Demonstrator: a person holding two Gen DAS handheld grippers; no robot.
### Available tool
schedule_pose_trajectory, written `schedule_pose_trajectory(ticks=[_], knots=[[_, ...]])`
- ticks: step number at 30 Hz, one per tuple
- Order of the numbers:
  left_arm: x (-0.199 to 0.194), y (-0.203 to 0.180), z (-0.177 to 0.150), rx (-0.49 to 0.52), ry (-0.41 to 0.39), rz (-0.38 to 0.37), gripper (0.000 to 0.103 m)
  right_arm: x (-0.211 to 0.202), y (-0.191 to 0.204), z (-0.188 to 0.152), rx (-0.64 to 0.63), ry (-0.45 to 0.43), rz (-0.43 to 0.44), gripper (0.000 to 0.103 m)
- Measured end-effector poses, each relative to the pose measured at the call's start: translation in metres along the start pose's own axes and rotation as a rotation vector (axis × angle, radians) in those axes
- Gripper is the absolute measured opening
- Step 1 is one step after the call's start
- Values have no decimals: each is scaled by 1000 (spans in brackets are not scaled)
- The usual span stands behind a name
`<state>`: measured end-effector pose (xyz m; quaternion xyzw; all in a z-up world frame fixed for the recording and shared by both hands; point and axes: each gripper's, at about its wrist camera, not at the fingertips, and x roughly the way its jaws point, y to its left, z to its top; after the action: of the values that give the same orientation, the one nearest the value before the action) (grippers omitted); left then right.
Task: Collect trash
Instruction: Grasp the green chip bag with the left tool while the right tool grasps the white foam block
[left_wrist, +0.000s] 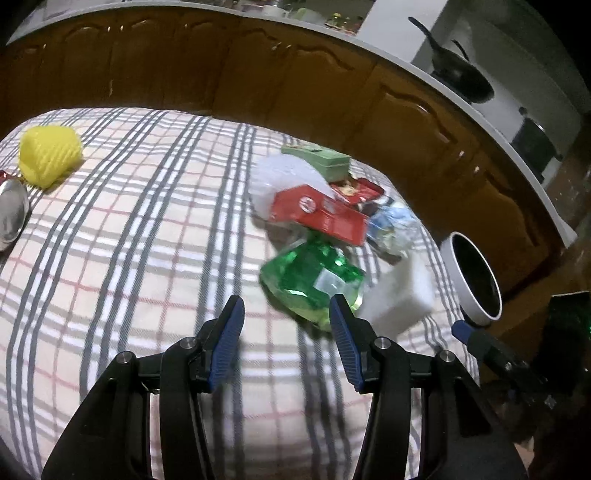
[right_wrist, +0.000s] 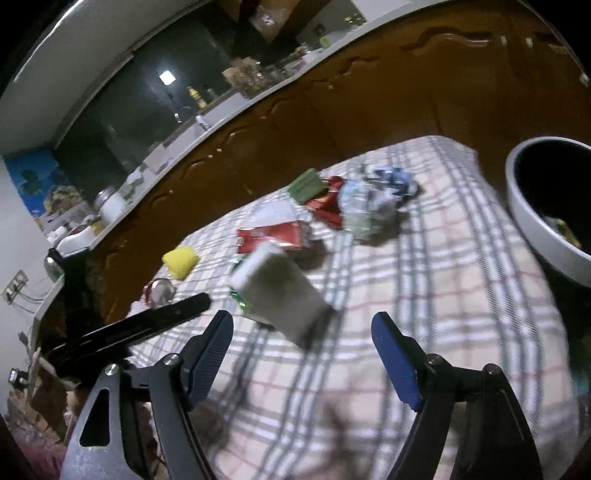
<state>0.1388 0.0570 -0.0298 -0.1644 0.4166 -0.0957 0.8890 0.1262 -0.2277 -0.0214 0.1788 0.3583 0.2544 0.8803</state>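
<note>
Counter cloth (left_wrist: 129, 258): cream ground, plaid of grey bands and thin red lines. Far left corner: yellow ribbed block (left_wrist: 50, 157). Right half, trash cluster: red carton (left_wrist: 321, 214) with white print, green box (left_wrist: 319, 158), translucent green wrapper (left_wrist: 314, 284), white box (left_wrist: 399, 295), blue-and-white crumpled wrapper (left_wrist: 393, 225). Right edge: bin (left_wrist: 476, 314), white rim, black inside. Both tools: black frames, blue pads (left_wrist: 225, 339).

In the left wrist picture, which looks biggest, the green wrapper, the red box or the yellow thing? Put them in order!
1. green wrapper, though it lies nearest the camera
2. red box
3. yellow thing

The first two look close.
</note>
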Motion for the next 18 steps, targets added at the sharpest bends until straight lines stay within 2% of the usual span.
schedule_pose_trajectory(ticks=[5,12,13,15,17,18], knots=[[15,12,13,-5,28,-5,48,24,10,12,-37,18,30,79],[44,8,26,73,65,-5,48,55,17,22,-80,53,52,78],[49,7,27,83,70,-6,48,57,18,22,-88,54,48,72],[53,4,28,103,76,-7,48,56,19,23,-108,42,43,52],[56,-1,29,128,66,-2,48,53,20,23,-116,40,43,50],[56,-4,29,144,57,5,48,50,21,22,-127,32,38,36]])
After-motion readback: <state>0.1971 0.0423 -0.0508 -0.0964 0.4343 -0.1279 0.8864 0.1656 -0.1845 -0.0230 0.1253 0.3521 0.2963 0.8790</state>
